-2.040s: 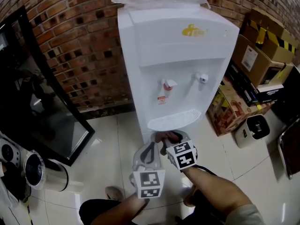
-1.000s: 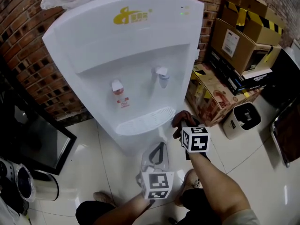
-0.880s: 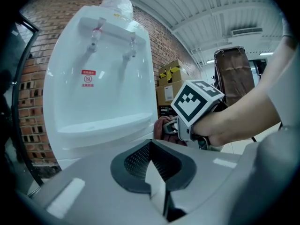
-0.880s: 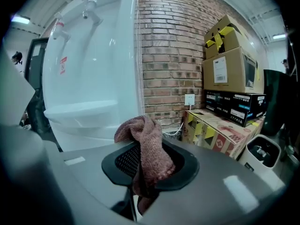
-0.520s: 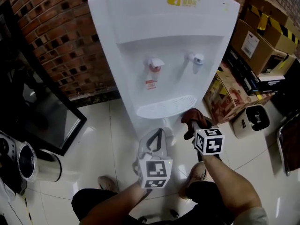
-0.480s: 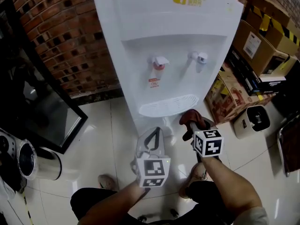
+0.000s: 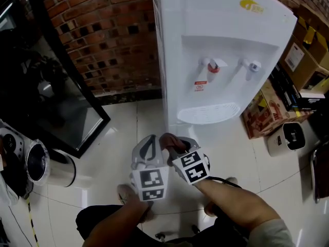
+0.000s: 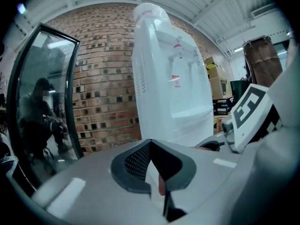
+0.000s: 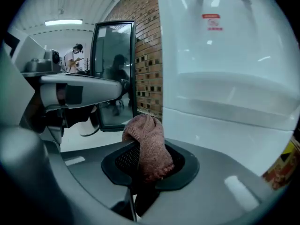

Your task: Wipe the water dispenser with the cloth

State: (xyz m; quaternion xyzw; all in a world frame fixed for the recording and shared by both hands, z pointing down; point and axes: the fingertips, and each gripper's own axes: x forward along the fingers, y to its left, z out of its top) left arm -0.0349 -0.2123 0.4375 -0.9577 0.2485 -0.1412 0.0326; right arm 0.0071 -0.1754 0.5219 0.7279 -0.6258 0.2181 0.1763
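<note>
The white water dispenser [image 7: 216, 60] stands against the brick wall, with a red tap [image 7: 212, 66], a blue tap [image 7: 252, 66] and a drip tray [image 7: 209, 112]. My right gripper [image 7: 174, 143] is shut on a reddish-brown knitted cloth [image 7: 169, 139], held low in front of the dispenser's left front corner and apart from it. In the right gripper view the cloth [image 9: 147, 146] bunches up out of the jaws, with the dispenser [image 9: 225, 69] close ahead. My left gripper [image 7: 148, 139] sits just left of the right one, jaws together and holding nothing. Its own view shows the dispenser [image 8: 168, 78] from the side.
A black-framed glass panel [image 7: 56, 86] leans against the brick wall [image 7: 113, 35] on the left. A metal cylinder [image 7: 46, 166] lies on the floor at lower left. Cardboard boxes [image 7: 303, 55] and a small white bin [image 7: 290, 137] crowd the dispenser's right side.
Both grippers have swung to the left, from below the drip tray to the dispenser's left front corner. The right gripper with the cloth now sits right beside the left one.
</note>
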